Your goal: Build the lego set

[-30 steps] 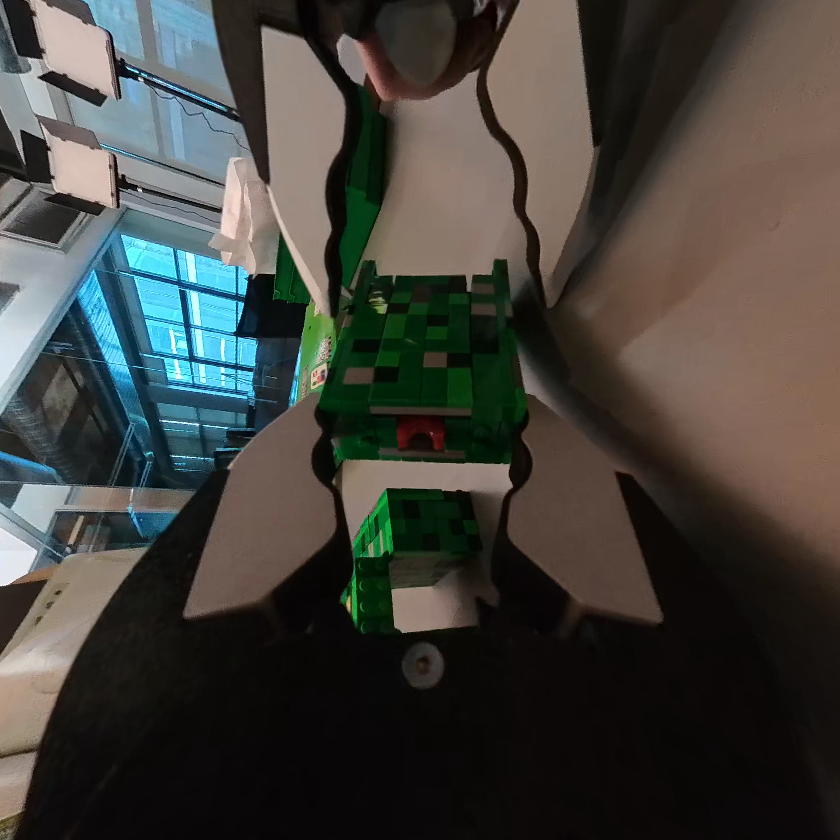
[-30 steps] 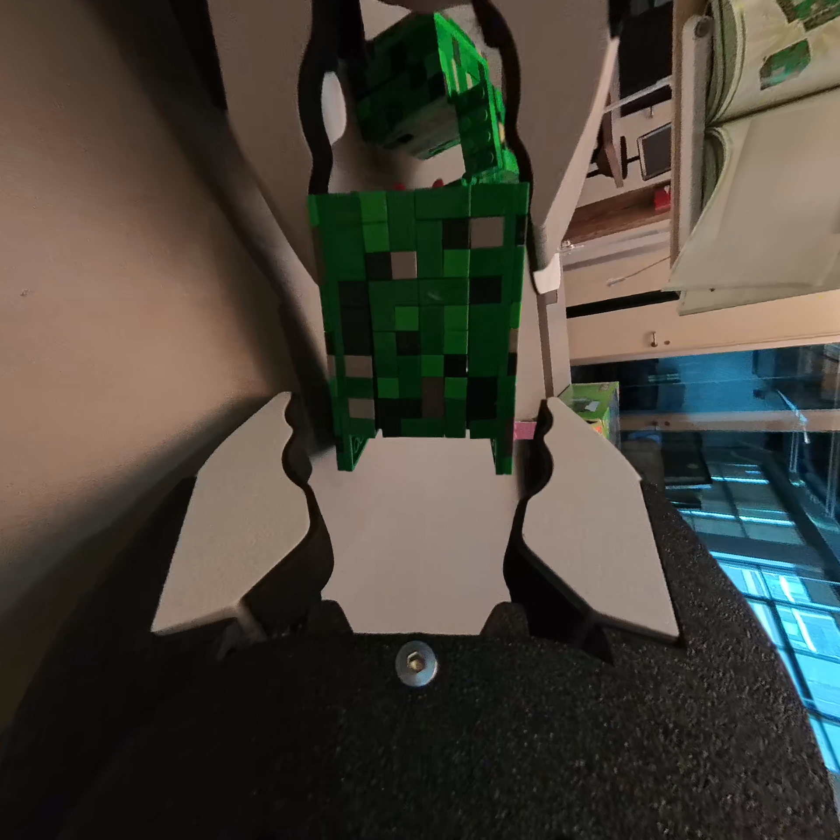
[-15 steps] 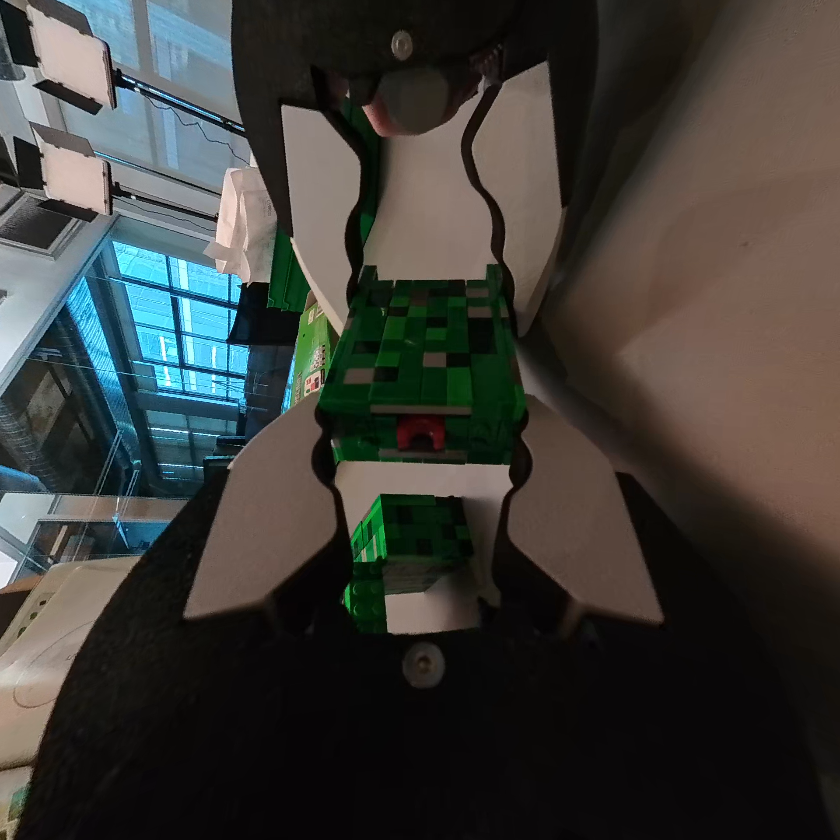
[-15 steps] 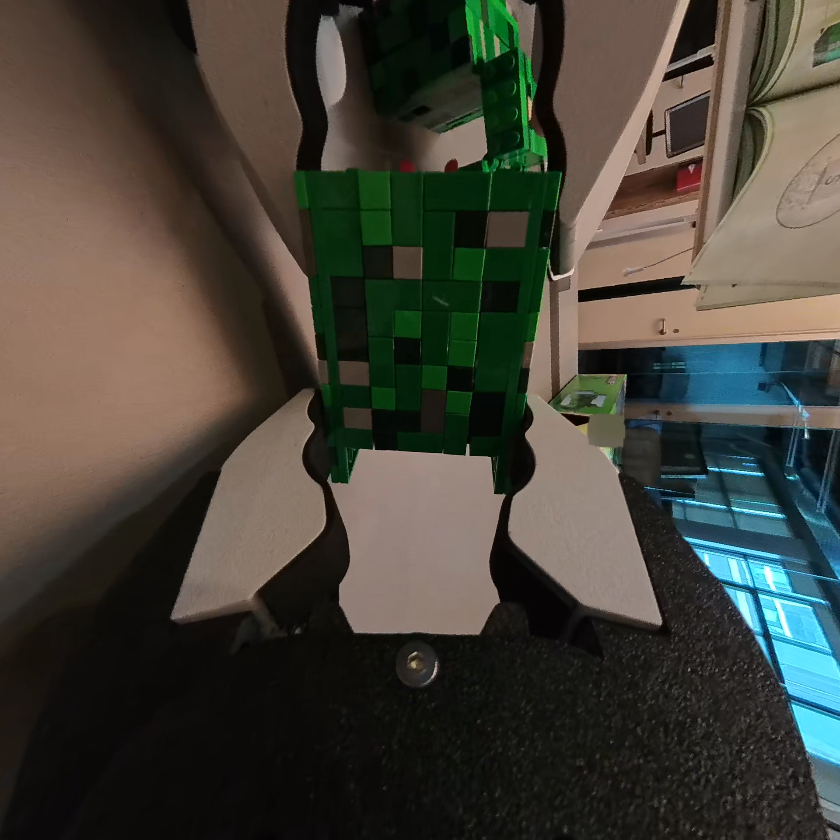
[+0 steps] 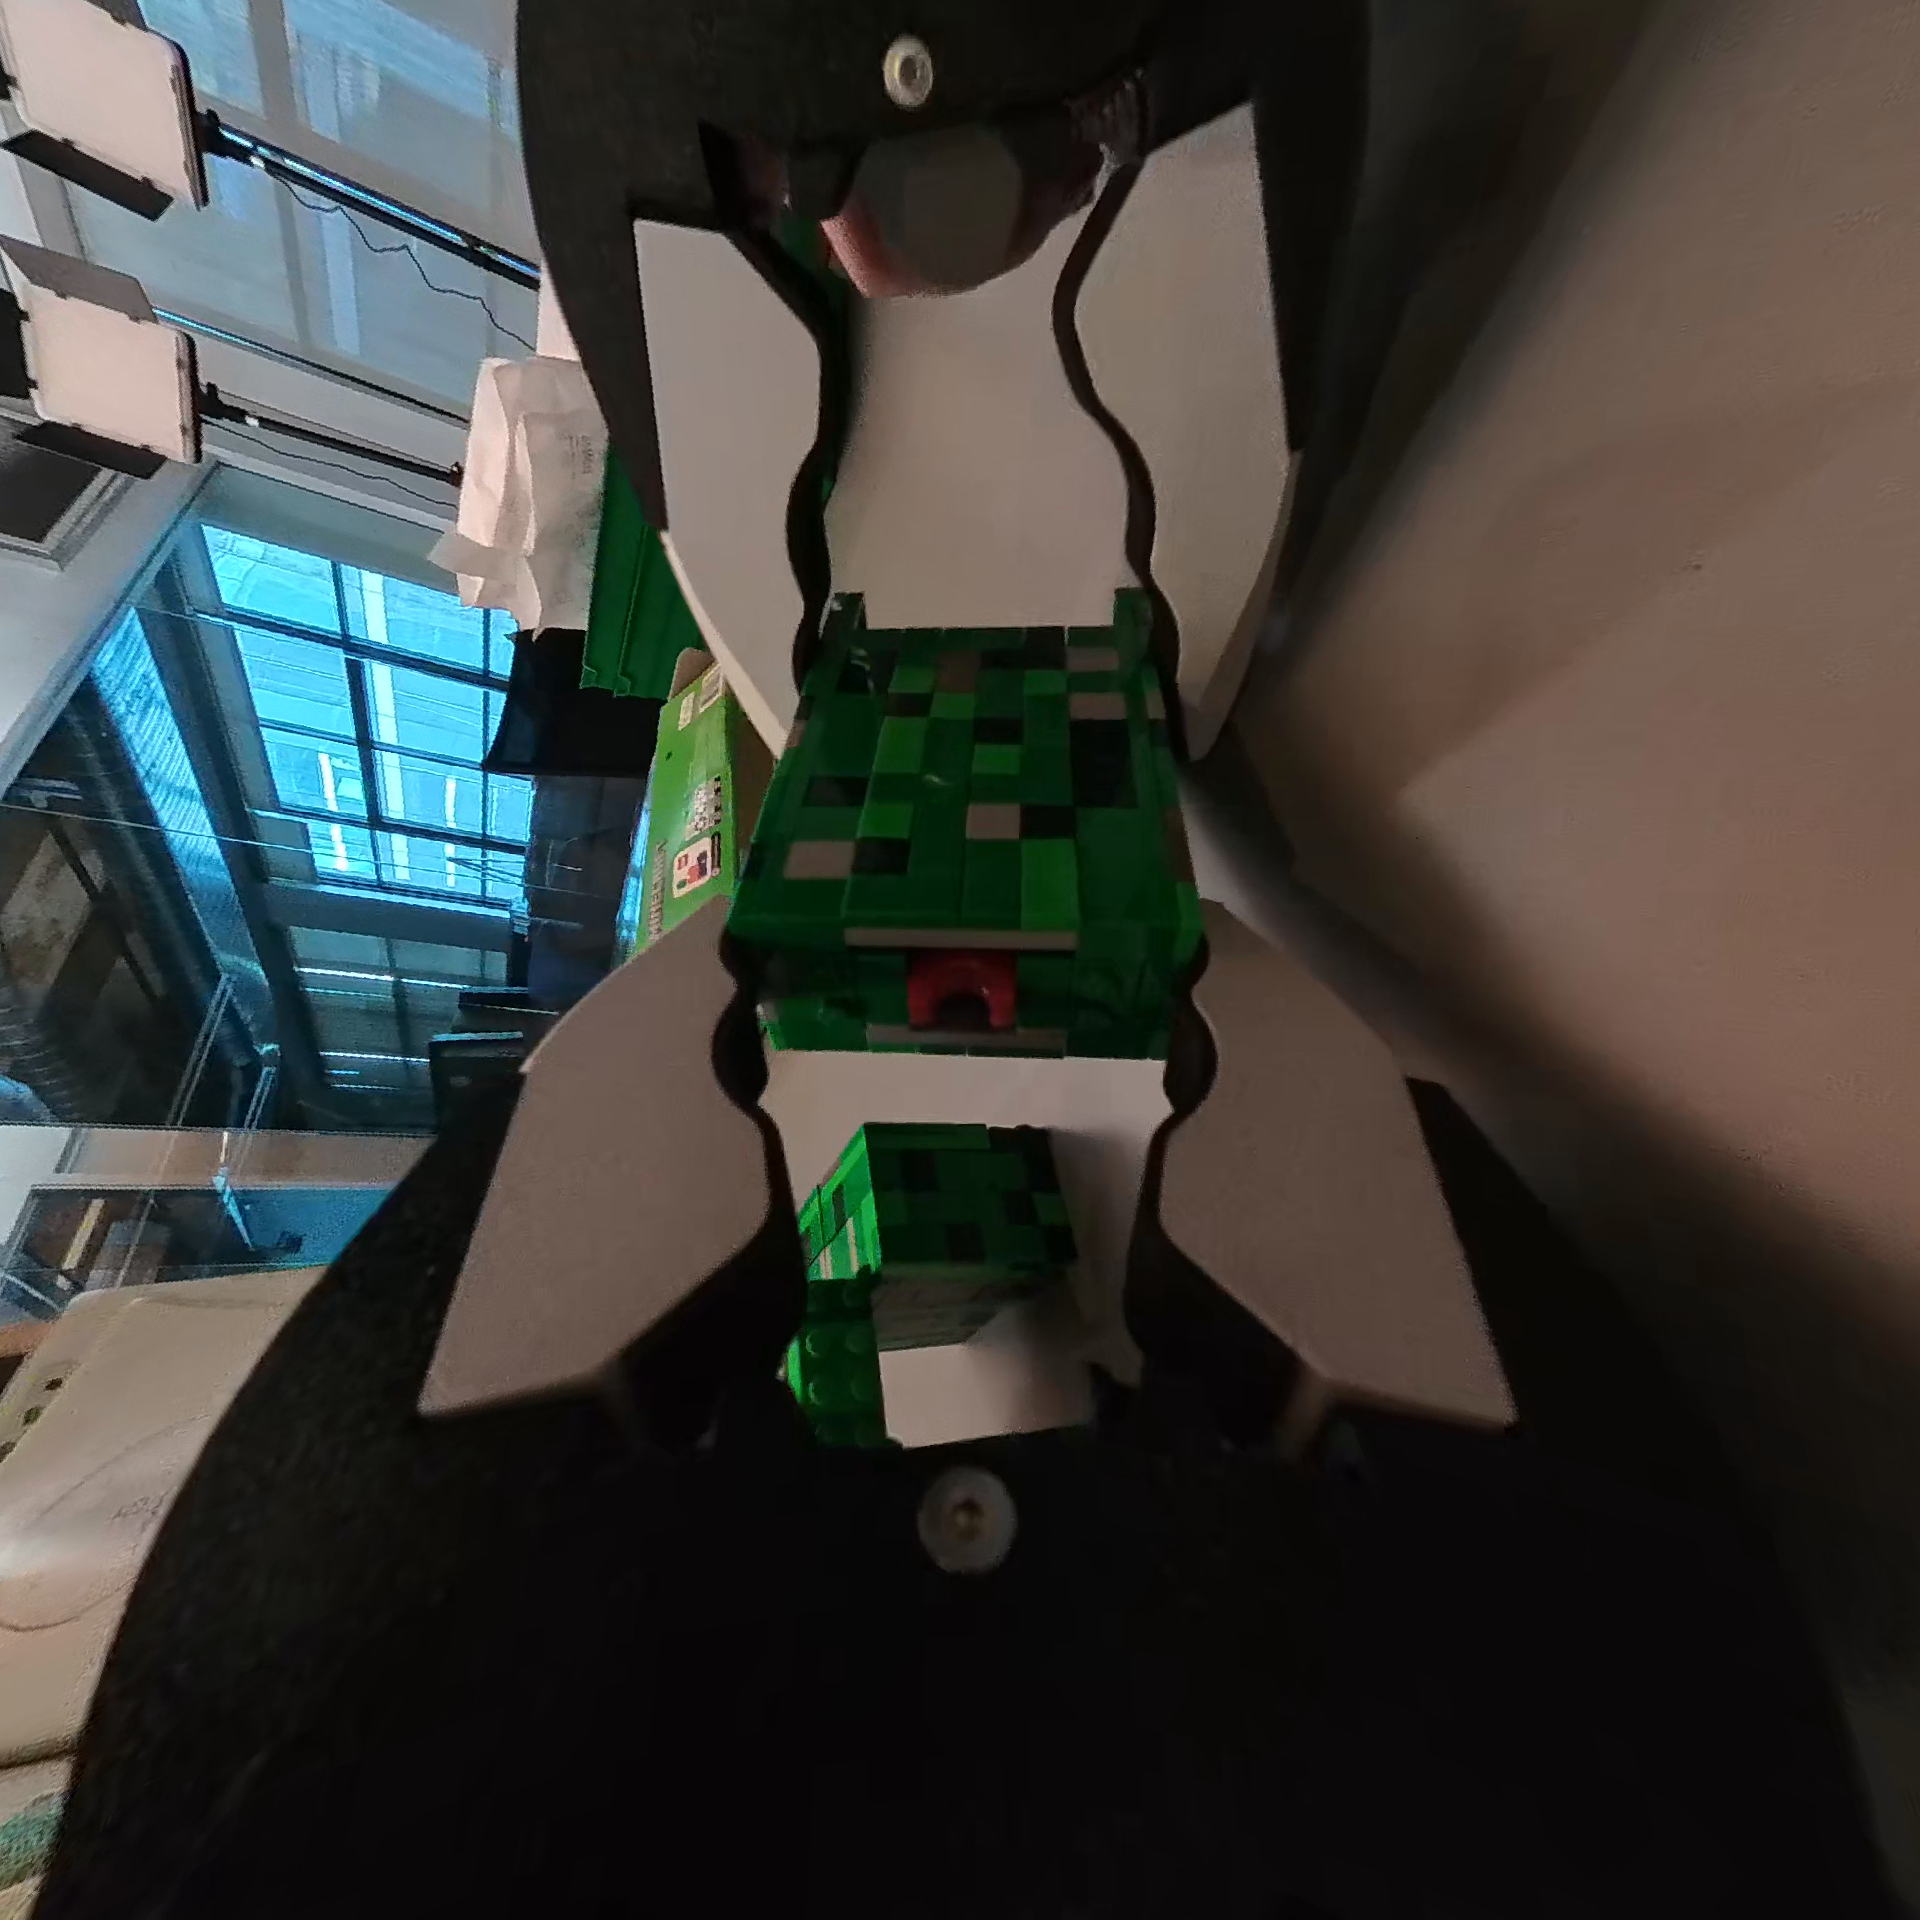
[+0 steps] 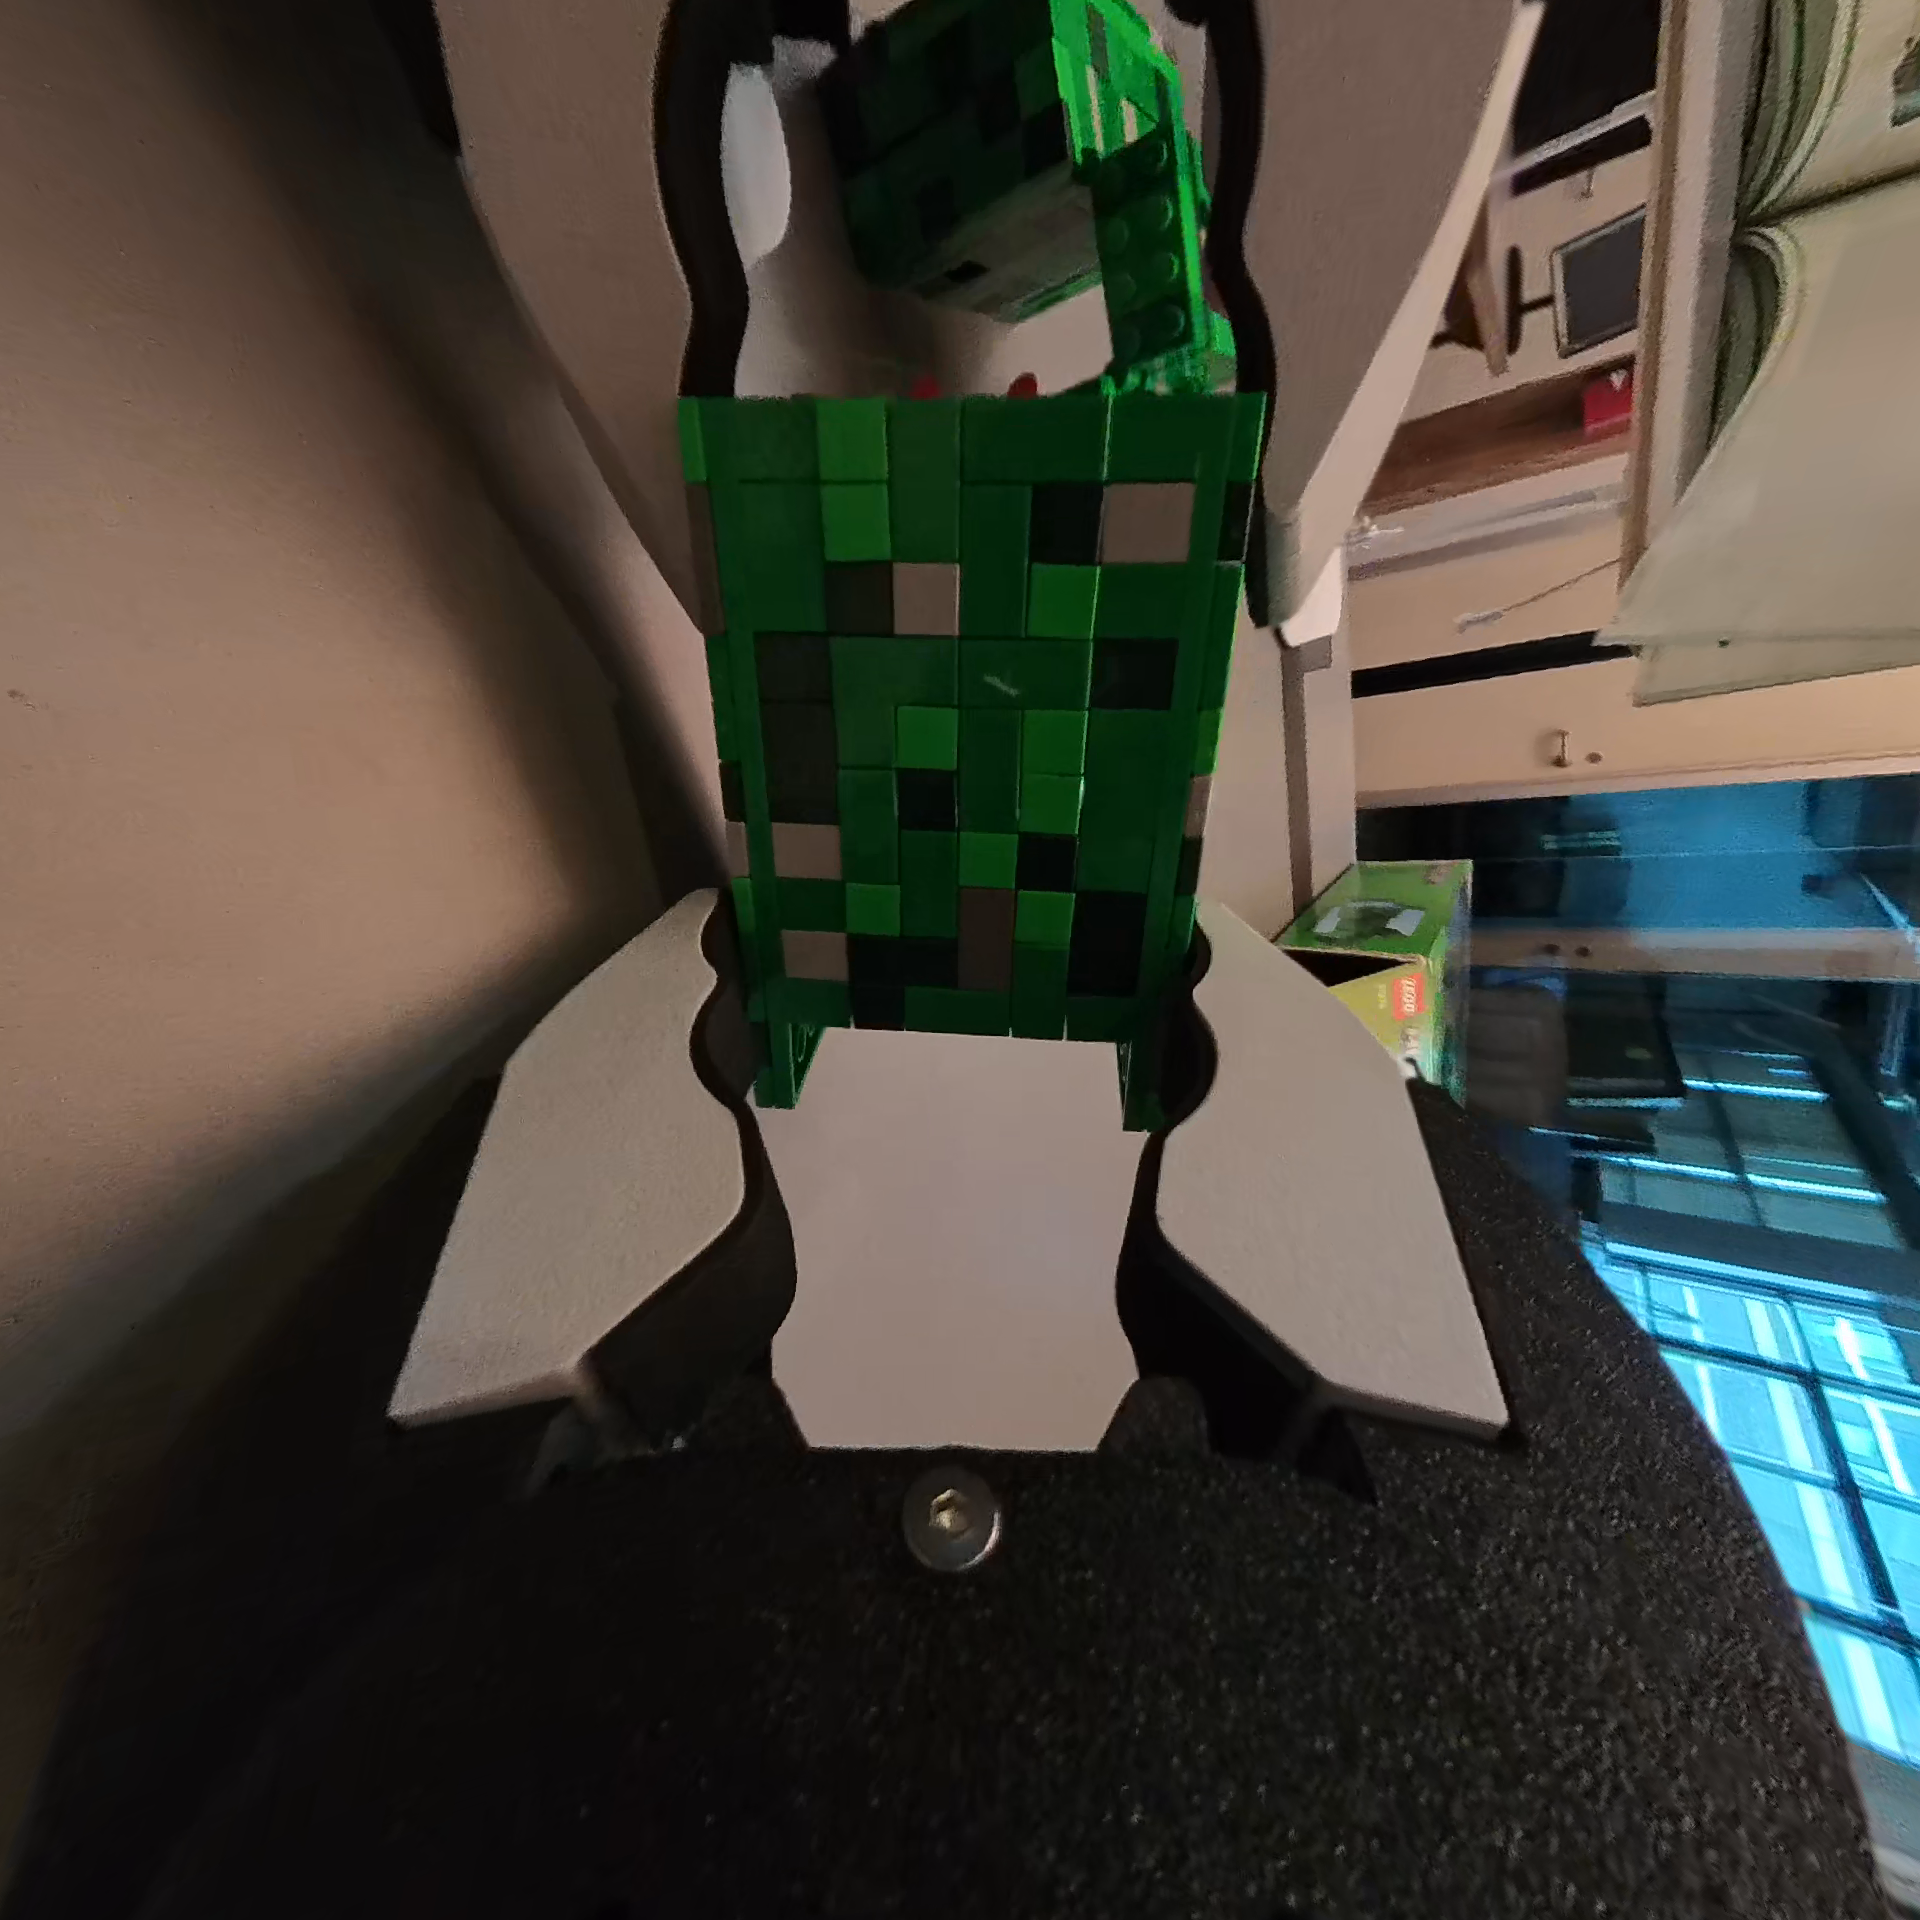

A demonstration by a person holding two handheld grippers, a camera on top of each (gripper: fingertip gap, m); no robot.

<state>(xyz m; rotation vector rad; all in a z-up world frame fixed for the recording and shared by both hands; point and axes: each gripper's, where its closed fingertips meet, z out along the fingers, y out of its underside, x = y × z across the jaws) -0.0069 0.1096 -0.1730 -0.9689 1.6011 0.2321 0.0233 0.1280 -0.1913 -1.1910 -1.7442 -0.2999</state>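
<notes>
A green pixel-patterned lego body point(image 5: 966, 821) hangs in the air between my two grippers, which face each other. My left gripper point(image 5: 961, 977) is shut on the end that bears a red piece point(image 5: 961, 992). A smaller green block point(image 5: 935, 1216) sits between its fingers, nearer the palm. My right gripper point(image 6: 956, 977) is shut on the opposite, open end of the body point(image 6: 966, 707). Each gripper shows in the other's view: the right one point(image 5: 987, 665) at the top of the left wrist view, the left one point(image 6: 977, 384) at the top of the right wrist view, around the small block point(image 6: 987, 177).
Both views are rolled sideways. The beige table point(image 5: 1610, 727) fills one side. A green lego box point(image 6: 1382, 956) lies beyond the grippers and also shows in the left wrist view point(image 5: 696, 821). An open instruction booklet point(image 6: 1787, 312) lies farther off. A white crumpled paper point(image 5: 520, 488) and windows are behind.
My right gripper has moved in along the body and its fingers have closed on the body's sides. My left gripper has kept its hold.
</notes>
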